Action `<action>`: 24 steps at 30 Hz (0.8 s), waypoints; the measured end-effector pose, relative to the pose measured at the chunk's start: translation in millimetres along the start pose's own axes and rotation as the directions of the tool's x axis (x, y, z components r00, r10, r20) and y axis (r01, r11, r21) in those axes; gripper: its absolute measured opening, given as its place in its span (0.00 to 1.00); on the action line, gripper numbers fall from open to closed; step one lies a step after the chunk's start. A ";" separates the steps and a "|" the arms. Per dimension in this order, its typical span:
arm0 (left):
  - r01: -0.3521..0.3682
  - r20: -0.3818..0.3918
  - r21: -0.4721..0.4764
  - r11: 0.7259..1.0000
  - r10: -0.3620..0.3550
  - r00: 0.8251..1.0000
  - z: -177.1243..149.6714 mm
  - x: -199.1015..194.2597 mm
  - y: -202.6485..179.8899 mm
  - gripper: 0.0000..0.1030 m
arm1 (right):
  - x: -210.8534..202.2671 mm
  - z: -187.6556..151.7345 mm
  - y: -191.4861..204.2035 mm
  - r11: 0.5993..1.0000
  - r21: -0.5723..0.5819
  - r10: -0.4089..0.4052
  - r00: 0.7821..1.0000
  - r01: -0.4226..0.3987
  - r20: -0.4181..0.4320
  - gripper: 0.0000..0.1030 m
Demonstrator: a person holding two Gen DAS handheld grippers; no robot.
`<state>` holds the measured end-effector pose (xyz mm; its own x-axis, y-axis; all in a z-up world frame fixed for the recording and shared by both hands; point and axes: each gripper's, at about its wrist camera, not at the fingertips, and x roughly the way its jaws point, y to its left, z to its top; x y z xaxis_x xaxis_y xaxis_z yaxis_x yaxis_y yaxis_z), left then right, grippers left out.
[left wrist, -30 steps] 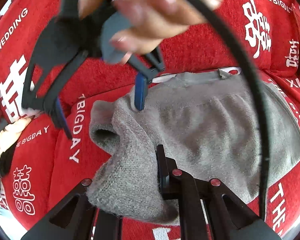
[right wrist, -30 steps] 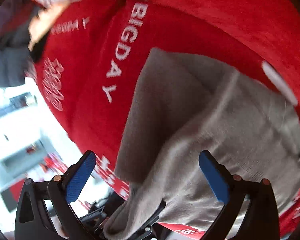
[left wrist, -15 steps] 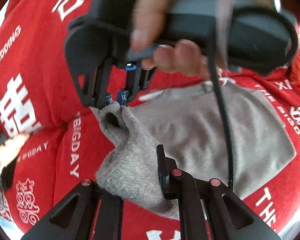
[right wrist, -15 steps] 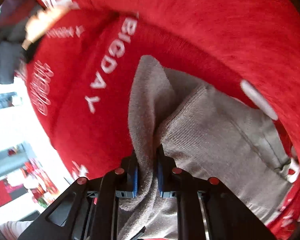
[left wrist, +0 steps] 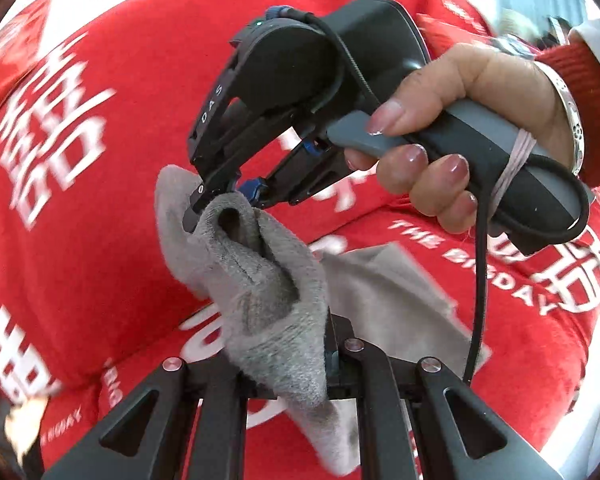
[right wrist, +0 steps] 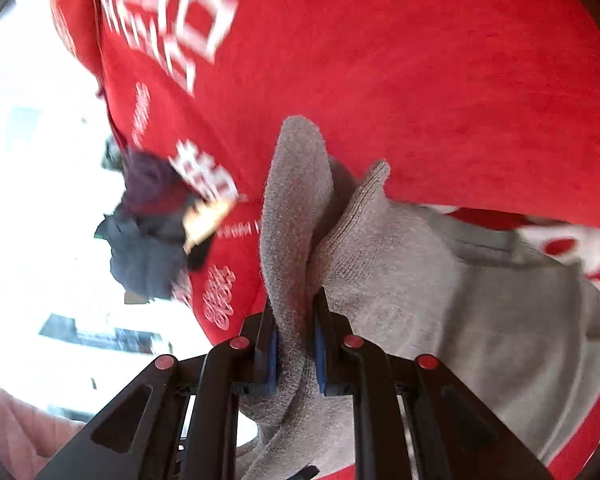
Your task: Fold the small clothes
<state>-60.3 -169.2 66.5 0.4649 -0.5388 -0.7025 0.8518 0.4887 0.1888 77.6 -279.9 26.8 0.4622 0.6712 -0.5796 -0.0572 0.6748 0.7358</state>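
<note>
A small grey knit garment [left wrist: 268,292] hangs partly lifted off the red sofa cover [left wrist: 100,240]. Its lower part still trails on the cover. My left gripper [left wrist: 300,360] is shut on a bunched edge of the knit, which drapes over and hides the left finger. A hand [left wrist: 440,152] holds my right gripper [left wrist: 224,204], which is shut on the sleeve's open cuff just above. In the right wrist view the right gripper [right wrist: 294,340] has its blue pads pressed on a fold of the garment [right wrist: 440,300], with the cuff standing up beyond them.
The red cover [right wrist: 420,60] with white lettering fills the background of both views. A pile of dark clothes [right wrist: 148,240] lies at the sofa's left end. Beyond it the room is bright and blurred. The right gripper's black cable [left wrist: 478,300] hangs down over the garment.
The right gripper went from wide open to shut on the sleeve cuff. Both grippers then rose with the garment, pulling most of it up off the sofa cover.
</note>
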 end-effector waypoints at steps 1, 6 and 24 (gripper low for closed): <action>0.022 -0.002 0.028 0.999 -0.022 1.000 2.9 4.6 -11.3 0.12 | -25.5 -2.9 -16.0 1.000 0.024 0.010 0.999 -0.011 0.035 0.15; 0.113 -0.064 0.133 0.985 -0.105 0.992 0.9 40.0 -59.9 0.12 | -68.5 -35.6 -88.1 0.988 0.151 -0.021 0.992 0.002 0.125 0.15; 0.218 -0.213 0.087 0.972 -0.195 0.957 -50.5 72.1 -100.2 0.79 | -55.0 -115.5 -225.4 0.894 0.437 -0.167 0.979 0.099 0.119 0.22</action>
<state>-124.4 -222.4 -37.7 0.2271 -0.4649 -0.8557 0.9503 0.2979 0.0904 -37.1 -433.5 -147.6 0.5672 0.5077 -0.6485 0.3819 0.5355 0.7533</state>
